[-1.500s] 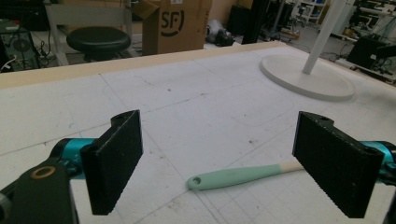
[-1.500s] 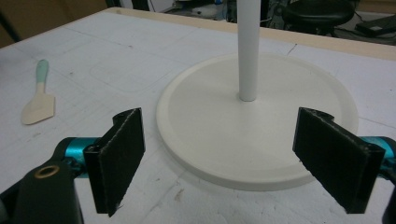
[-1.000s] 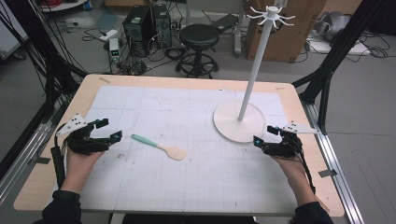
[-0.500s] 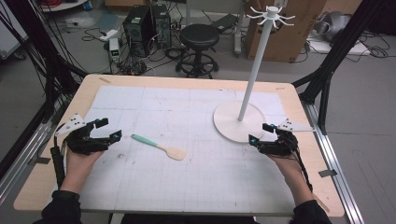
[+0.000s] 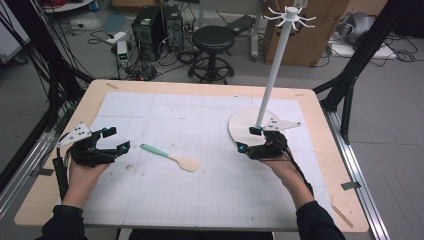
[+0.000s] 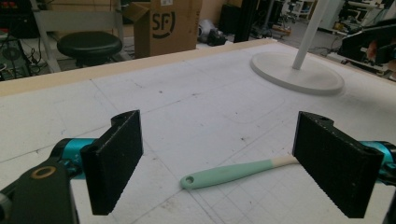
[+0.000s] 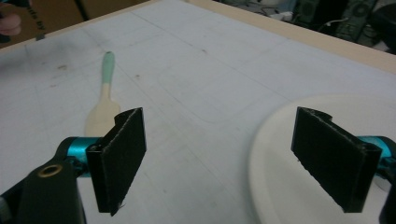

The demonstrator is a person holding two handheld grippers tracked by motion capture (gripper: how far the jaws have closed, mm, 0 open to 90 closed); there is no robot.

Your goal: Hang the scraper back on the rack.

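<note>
I judge nothing is done yet: the spatula [image 5: 170,156] lies flat mid-table, untouched, between my left gripper [image 5: 112,139] and right gripper [image 5: 248,139], both gaping and empty, so reach, grasp and hanging on the stand [image 5: 277,60] remain.

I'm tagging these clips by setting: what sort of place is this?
Probably a lab or workshop: a gridded table, desktop computers amid floor cables, a cardboard box and black frame struts.

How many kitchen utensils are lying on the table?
1. A spatula with a mint-green handle and cream blade lies on the white gridded mat, between the two grippers, nearer the left one. None seems hidden.
</note>
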